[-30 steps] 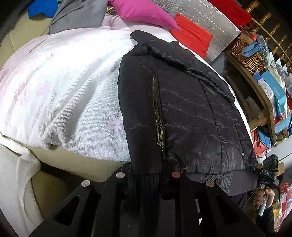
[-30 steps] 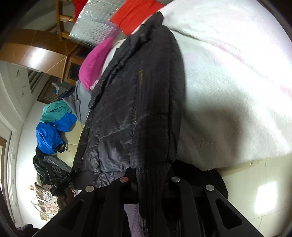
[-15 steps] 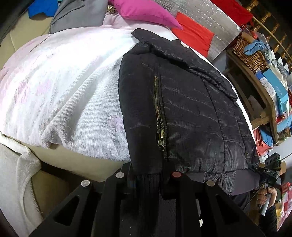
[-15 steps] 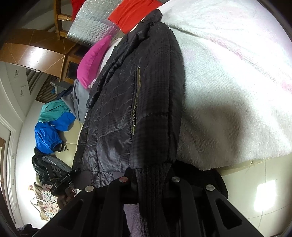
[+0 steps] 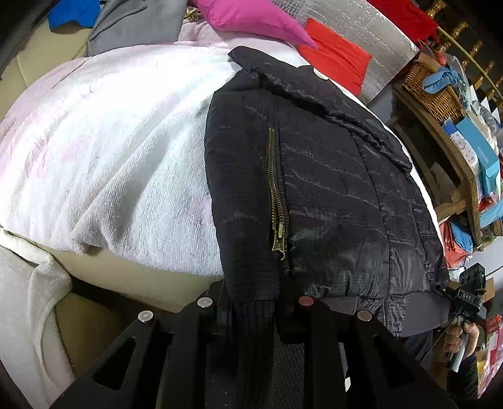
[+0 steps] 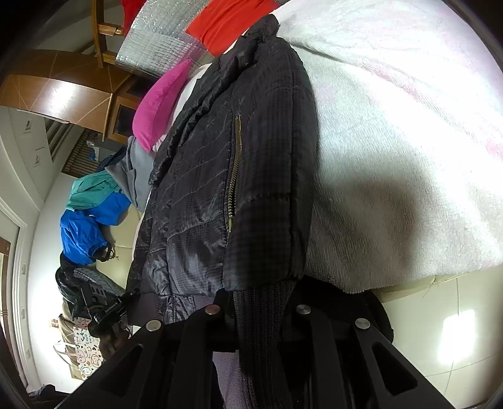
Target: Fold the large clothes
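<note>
A black quilted jacket [image 5: 330, 195] with a brass zipper [image 5: 275, 195] lies on a white fleece blanket [image 5: 110, 151], its ribbed hem hanging over the near edge. My left gripper [image 5: 254, 314] is shut on the jacket's ribbed cuff at the left hem corner. In the right wrist view the same jacket [image 6: 220, 176] runs away from me, and my right gripper [image 6: 261, 314] is shut on the ribbed cuff at the other hem corner. Each gripper shows small in the other's view, the right one [image 5: 468, 299] and the left one [image 6: 107, 311].
A pink cushion [image 5: 251, 19], a grey garment [image 5: 135, 28] and red cloth [image 5: 333, 56] lie at the blanket's far end. A wooden shelf with a wicker basket [image 5: 430, 91] and boxes stands at the right. Blue clothes [image 6: 85, 229] lie on the tiled floor.
The jacket has been drawn slightly toward me and smoothed flatter, with the zipper showing more fully. Both grippers keep their hold on the hem.
</note>
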